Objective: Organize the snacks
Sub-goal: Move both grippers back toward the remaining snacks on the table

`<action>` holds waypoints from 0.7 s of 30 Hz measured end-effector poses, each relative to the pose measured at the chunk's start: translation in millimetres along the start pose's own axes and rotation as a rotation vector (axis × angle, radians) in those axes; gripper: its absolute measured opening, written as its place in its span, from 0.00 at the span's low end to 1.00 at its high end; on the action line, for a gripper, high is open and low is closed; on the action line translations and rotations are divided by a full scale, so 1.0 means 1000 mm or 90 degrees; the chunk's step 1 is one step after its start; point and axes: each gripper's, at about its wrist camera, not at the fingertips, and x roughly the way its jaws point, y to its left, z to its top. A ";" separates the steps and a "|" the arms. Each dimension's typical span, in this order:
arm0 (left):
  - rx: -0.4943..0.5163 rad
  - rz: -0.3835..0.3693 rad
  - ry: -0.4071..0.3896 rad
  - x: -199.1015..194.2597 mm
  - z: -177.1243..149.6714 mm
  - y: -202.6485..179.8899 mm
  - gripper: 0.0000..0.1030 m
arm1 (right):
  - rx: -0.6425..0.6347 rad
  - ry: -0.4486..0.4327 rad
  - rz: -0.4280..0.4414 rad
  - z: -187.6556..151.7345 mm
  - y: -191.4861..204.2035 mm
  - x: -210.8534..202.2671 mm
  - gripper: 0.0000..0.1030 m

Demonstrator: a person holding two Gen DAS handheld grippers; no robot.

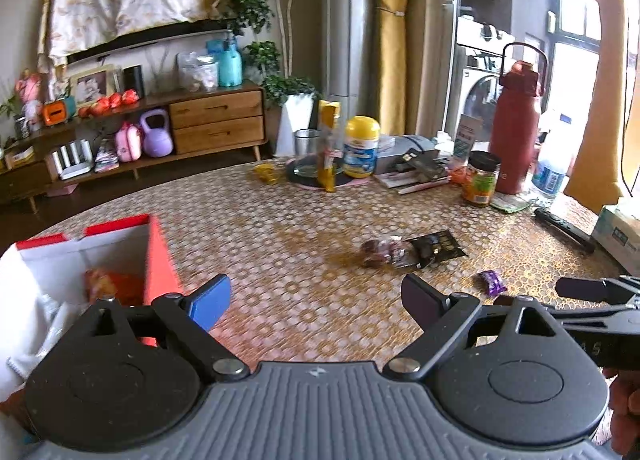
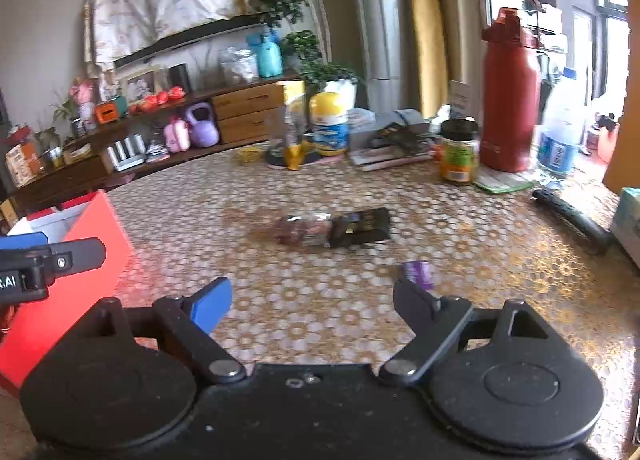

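Patterned tabletop (image 1: 304, 203) fills both views, with a sideboard (image 1: 216, 123) and curtains behind. We see the red box (image 1: 158, 260) at the table's near left, its top open toward us, presumably so that snacks can be dropped in; one orange packet (image 1: 108, 284) already lies inside. Loose snacks wait mid-table: a clear bag (image 1: 380, 254) of dark pieces touching a black packet (image 1: 436, 246), and a small purple sweet (image 1: 493, 282) nearer us, apart from both. Bottles, a jar and boxes are pushed to the far edge, which we judge keeps the working area free.

We hold the left gripper (image 1: 316, 300) just beside the box, jaws wide apart with nothing between them. We hold the right gripper (image 2: 312, 298) likewise wide and empty, its dark finger just in front of the sweet, which we take to be the next pick.

Only the left view looks into the box and shows its contents; the right view shows just its outer red wall. Each view catches the other gripper at its margin, and a hand (image 1: 624, 408) appears only in the left view's lower right corner.
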 end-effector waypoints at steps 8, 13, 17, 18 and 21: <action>0.022 -0.011 0.013 0.043 0.008 -0.031 0.90 | 0.027 -0.006 -0.033 -0.005 -0.033 0.012 0.85; 0.036 -0.015 0.031 0.070 0.009 -0.045 0.90 | 0.045 0.000 -0.044 -0.007 -0.052 0.023 0.85; 0.038 -0.012 0.041 0.090 0.011 -0.049 0.90 | 0.046 0.003 -0.047 -0.010 -0.060 0.031 0.85; 0.037 -0.009 0.040 0.096 0.012 -0.050 0.90 | 0.045 0.004 -0.048 -0.010 -0.062 0.033 0.85; 0.033 0.002 0.044 0.112 0.016 -0.053 0.90 | 0.046 0.008 -0.048 -0.010 -0.066 0.040 0.85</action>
